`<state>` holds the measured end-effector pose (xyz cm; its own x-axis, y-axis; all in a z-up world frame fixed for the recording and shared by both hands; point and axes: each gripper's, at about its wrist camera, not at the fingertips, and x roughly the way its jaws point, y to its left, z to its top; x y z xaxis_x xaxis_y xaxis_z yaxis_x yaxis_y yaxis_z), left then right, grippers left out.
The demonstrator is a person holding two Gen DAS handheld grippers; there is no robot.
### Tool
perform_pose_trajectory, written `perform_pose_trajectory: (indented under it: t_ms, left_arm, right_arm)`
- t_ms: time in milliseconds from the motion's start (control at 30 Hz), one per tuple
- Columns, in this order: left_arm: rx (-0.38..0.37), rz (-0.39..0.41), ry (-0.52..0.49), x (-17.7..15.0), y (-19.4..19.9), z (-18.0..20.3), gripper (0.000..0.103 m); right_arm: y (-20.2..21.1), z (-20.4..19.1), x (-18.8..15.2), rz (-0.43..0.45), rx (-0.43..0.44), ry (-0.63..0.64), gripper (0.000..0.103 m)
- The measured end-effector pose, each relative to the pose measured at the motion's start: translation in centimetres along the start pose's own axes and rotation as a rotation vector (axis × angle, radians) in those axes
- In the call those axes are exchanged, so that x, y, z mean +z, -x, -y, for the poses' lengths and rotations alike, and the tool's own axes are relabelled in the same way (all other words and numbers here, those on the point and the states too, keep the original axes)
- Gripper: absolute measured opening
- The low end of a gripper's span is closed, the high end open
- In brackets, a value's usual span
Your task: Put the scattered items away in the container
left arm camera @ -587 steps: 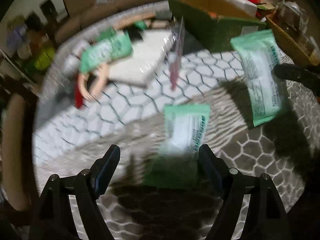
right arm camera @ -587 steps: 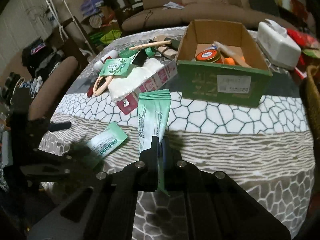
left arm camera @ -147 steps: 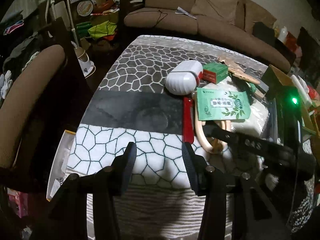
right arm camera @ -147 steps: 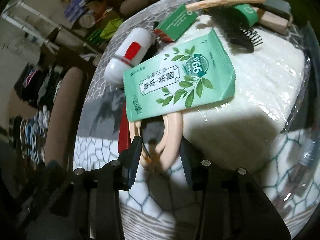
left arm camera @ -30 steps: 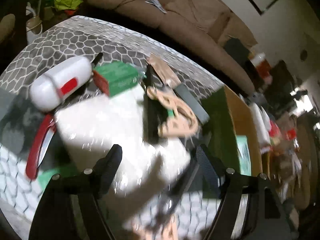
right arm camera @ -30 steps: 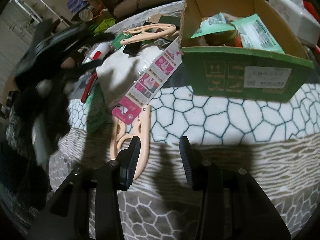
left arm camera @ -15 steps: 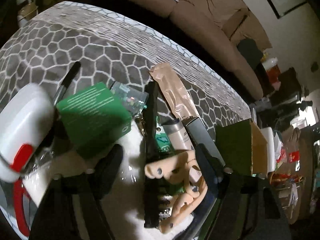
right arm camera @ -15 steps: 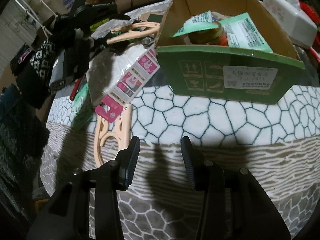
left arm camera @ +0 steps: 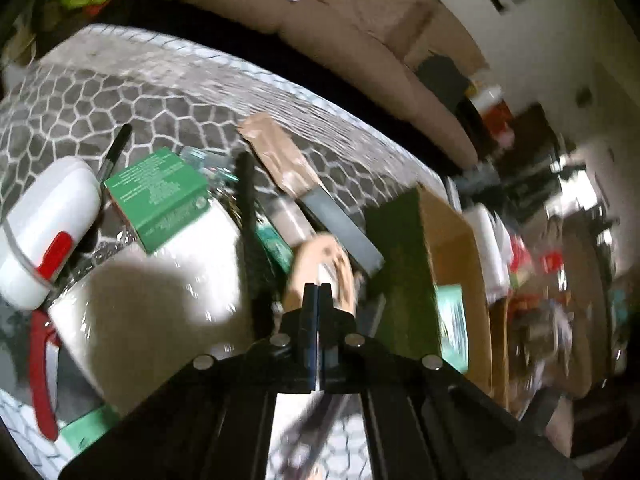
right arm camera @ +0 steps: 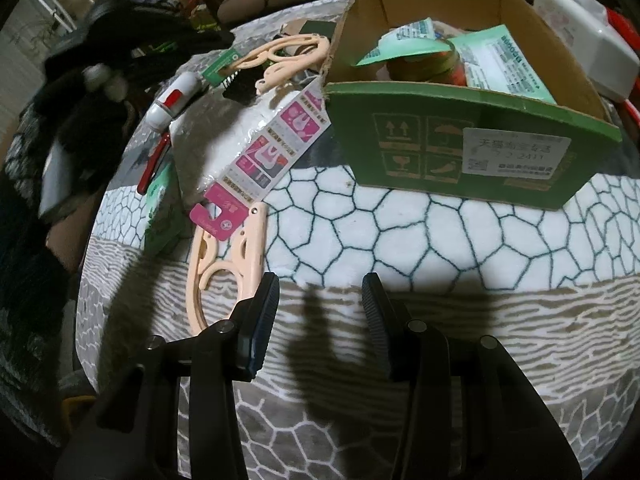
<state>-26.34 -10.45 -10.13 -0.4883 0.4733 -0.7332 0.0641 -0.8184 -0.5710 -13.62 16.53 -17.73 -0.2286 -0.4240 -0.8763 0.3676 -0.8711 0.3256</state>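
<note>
The cardboard box (right arm camera: 472, 148) stands on the patterned worktop (right arm camera: 400, 248), green packets (right arm camera: 500, 60) and a jar inside it. Just beside its left wall a peach hanger (left arm camera: 320, 264) hangs in the left tool (left arm camera: 318, 300), whose jaws have just been closing and now meet on the hanger's edge. Nearer the camera than the box, the right tool (right arm camera: 320, 300) hovers part open and empty, another peach hanger (right arm camera: 228, 256) flat beside its left finger.
</note>
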Motion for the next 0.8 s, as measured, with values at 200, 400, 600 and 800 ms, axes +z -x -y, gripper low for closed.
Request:
perform_pose_trajectory:
  t_ms: [200, 400, 600, 800]
  left_arm:
    - [0.110, -0.064, -0.028, 0.1, -1.7, -0.6, 0.012]
    - [0.102, 0.054, -0.024, 1.4, 1.2, -1.3, 0.053]
    - [0.019, -0.033, -0.026, 1.7, -0.7, -1.8, 0.072]
    - [-0.025, -0.035, 0.071, 0.7, -2.6, -2.9, 0.071]
  right_arm:
    - [0.4, -0.2, -0.4, 0.004, 0.011, -0.009, 0.042]
    - [0.0, -0.5, -0.1, -0.005, 0.010, 0.009, 0.042]
    - [0.1, 0.1, 0.0, -0.010, 0.001, 0.006, 0.042]
    - [-0.2, 0.1, 0.1, -0.018, -0.003, 0.005, 0.042]
